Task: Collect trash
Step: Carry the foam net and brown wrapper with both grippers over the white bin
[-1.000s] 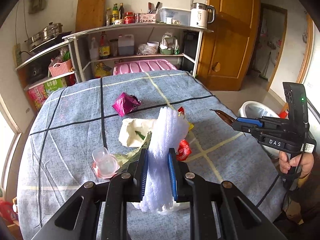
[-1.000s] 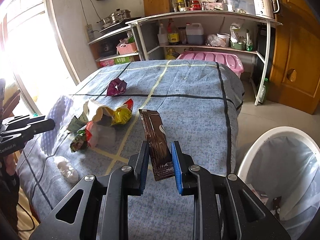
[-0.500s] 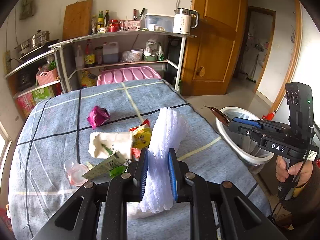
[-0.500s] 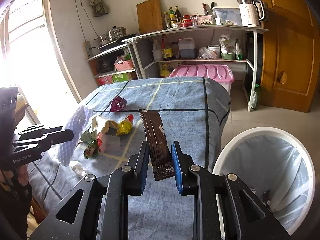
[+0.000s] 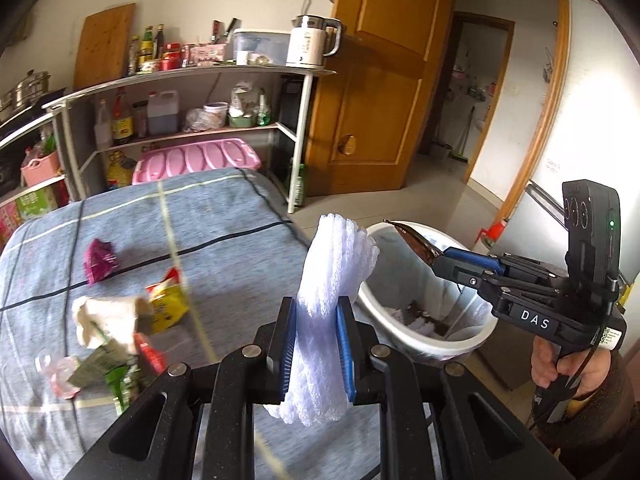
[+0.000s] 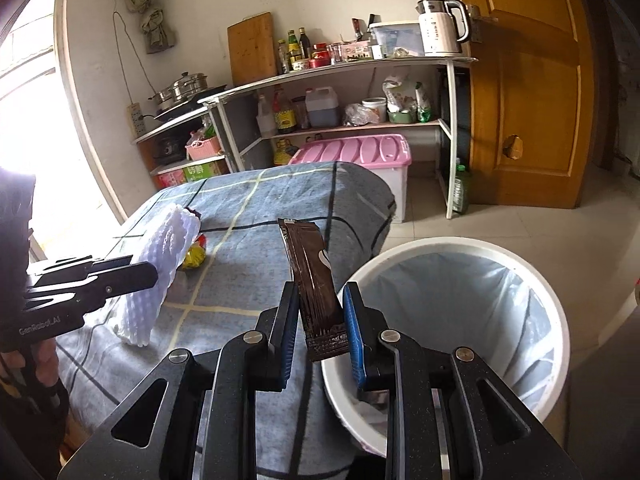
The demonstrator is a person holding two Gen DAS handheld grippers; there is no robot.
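Note:
My left gripper (image 5: pixel 317 340) is shut on a white foam net sleeve (image 5: pixel 332 280), held upright near the table's right edge; it also shows in the right wrist view (image 6: pixel 160 268). My right gripper (image 6: pixel 320 328) is shut on a brown snack wrapper (image 6: pixel 312 276), held over the near rim of the white trash bin (image 6: pixel 532 292). In the left wrist view the right gripper (image 5: pixel 444 260) holds the wrapper (image 5: pixel 412 240) above the bin (image 5: pixel 384 304). More trash lies on the blue checked tablecloth (image 5: pixel 224 240): a magenta wrapper (image 5: pixel 100 264), a white bag (image 5: pixel 104 316), a yellow packet (image 5: pixel 168 300).
Behind the table stand a shelf unit (image 6: pixel 340 92) with bottles and a kettle, and a pink-lidded storage box (image 6: pixel 352 156). A wooden door (image 6: pixel 528 92) is at the right. The bin stands on the tiled floor at the table's right end.
Both grippers have swung right toward the bin with their loads. The brown wrapper now hangs over the bin's rim, and the foam sleeve is nearer the table edge.

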